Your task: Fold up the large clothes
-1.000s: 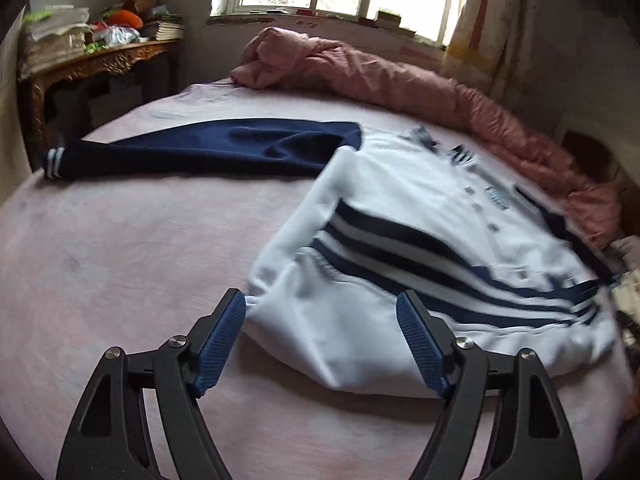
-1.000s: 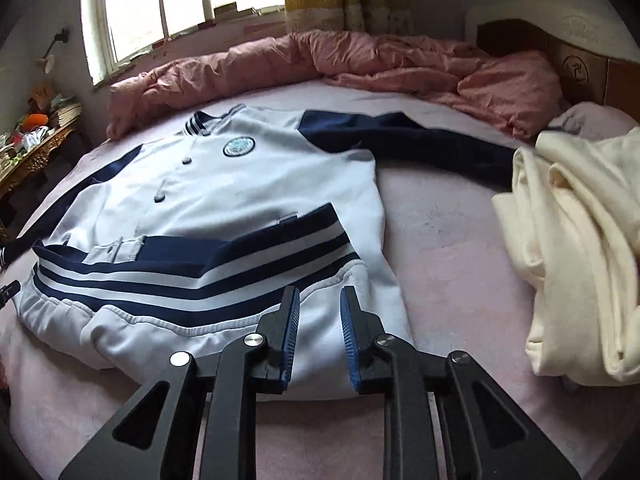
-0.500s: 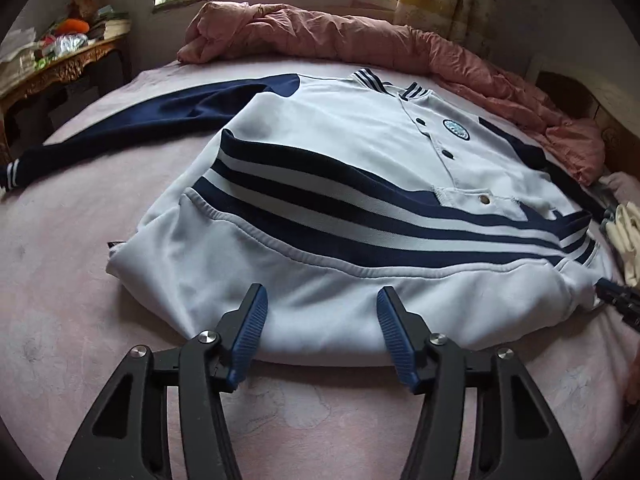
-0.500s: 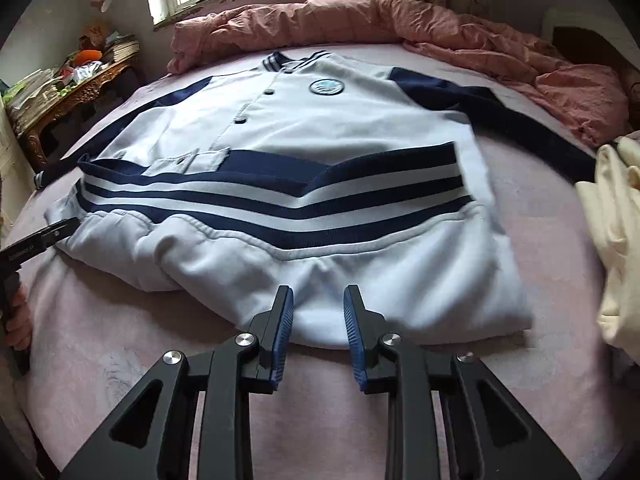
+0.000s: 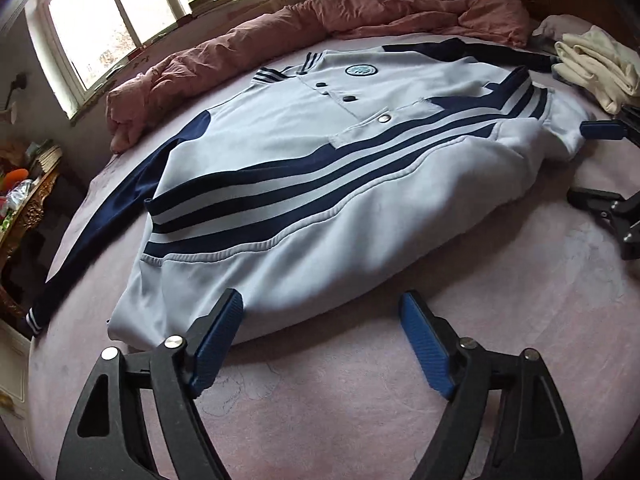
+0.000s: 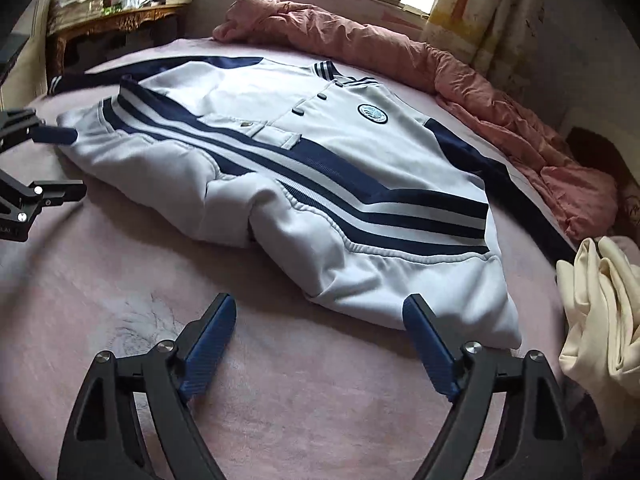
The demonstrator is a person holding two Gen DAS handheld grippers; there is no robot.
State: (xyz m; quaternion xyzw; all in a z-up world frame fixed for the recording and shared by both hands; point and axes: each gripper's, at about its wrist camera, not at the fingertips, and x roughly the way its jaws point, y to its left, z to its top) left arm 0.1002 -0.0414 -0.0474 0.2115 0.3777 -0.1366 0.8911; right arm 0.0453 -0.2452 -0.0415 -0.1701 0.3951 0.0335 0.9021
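Observation:
A white jacket (image 5: 320, 160) with navy stripes and navy sleeves lies face up, buttoned, on the pink bed. Its hem faces me. My left gripper (image 5: 320, 308) hovers at the hem's left end, jaws opening wide; the hem edge lies between the blue pads (image 5: 218, 340), which do not press on it. In the right wrist view, the jacket (image 6: 320, 152) spreads ahead and my right gripper (image 6: 320, 312) is at the hem's right corner, jaws opening, with pads apart from the cloth. Each view also catches the other tool: right gripper (image 5: 588, 164), left gripper (image 6: 60, 164).
A crumpled pink quilt (image 5: 360, 20) runs along the far side of the bed under the window (image 5: 140, 12). A folded cream garment (image 6: 600, 312) lies at the right beside the jacket. A cluttered wooden side table (image 6: 112, 20) stands beyond the bed's left edge.
Both grippers slid along the hem and rolled, tilting each view. The right jaws went from almost shut to wide apart. The left jaws narrowed, then spread again.

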